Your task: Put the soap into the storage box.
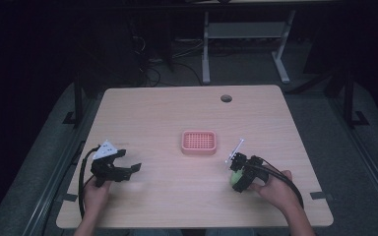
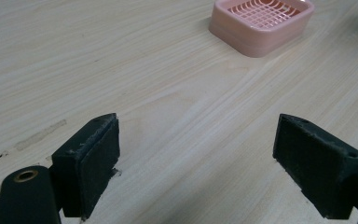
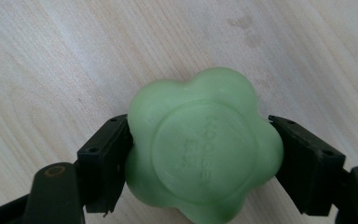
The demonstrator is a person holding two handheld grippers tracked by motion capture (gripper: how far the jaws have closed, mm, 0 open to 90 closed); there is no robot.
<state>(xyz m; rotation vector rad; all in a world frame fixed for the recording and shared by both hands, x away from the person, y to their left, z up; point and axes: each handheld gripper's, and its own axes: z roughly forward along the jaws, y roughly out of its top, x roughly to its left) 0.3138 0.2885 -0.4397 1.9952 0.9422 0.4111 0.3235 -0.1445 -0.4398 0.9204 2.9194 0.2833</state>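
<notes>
Item: pale green flower-shaped soap (image 3: 200, 149), pinched on two opposite sides between the jaws of the right gripper (image 1: 239, 173), just above the wooden table (image 1: 167, 113), near and to the right front of the pink soap dish (image 1: 198, 142).

Item: pink soap dish, slotted grid top, near the table's middle, nothing in it.

Item: left gripper (image 1: 123, 164), jaws spread wide with nothing between them, held low over the table well to the left front of the dish, pointing toward it.
</notes>
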